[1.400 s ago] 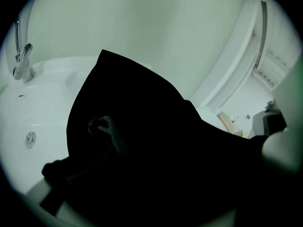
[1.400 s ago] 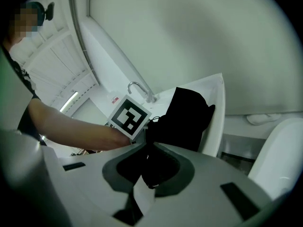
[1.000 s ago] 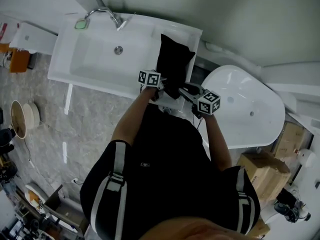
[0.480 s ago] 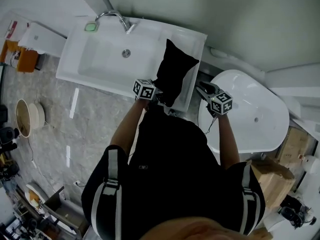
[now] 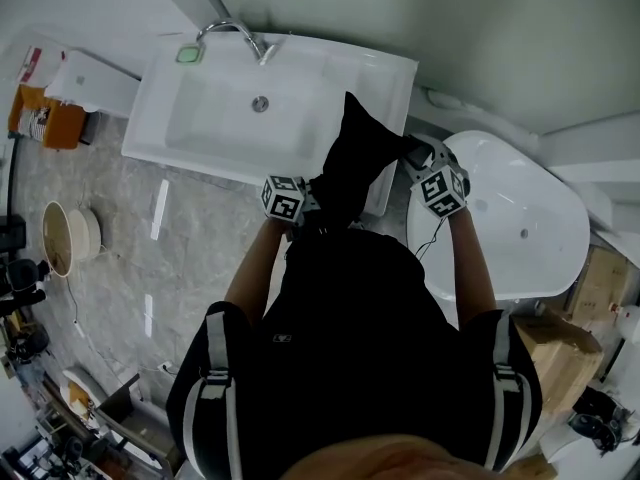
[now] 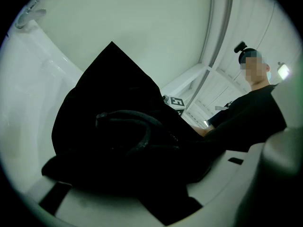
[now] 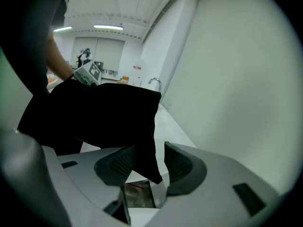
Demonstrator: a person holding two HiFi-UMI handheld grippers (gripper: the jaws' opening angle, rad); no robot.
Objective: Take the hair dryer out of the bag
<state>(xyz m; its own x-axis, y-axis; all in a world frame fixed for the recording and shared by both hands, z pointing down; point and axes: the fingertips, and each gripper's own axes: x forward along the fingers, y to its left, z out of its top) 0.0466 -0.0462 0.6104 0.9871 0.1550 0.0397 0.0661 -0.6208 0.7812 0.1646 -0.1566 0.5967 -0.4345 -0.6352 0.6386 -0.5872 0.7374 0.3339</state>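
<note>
A black cloth bag (image 5: 355, 158) hangs above the right end of the white sink counter (image 5: 395, 78), held up between my two grippers. My left gripper (image 5: 316, 204) is shut on the bag's bunched lower part. In the left gripper view the bag (image 6: 118, 126) and its black drawstring (image 6: 137, 124) fill the jaws of the left gripper (image 6: 156, 183). My right gripper (image 5: 413, 154) is at the bag's right edge. Its jaws have just been opening, and a flap of the bag (image 7: 144, 150) hangs loose between the pads (image 7: 118, 163) of the right gripper (image 7: 150, 167). The hair dryer does not show.
The sink basin (image 5: 240, 118) with its faucet (image 5: 232, 32) lies left of the bag. A white oval tub (image 5: 520, 218) stands at the right. Cardboard boxes (image 5: 555, 343) sit lower right. On the marble floor (image 5: 130, 218) at the left are a round bowl (image 5: 62, 240) and clutter.
The bag has come up off the counter and moved right with my left gripper. My right gripper drew away from the bag, rolled, and returned to its right edge.
</note>
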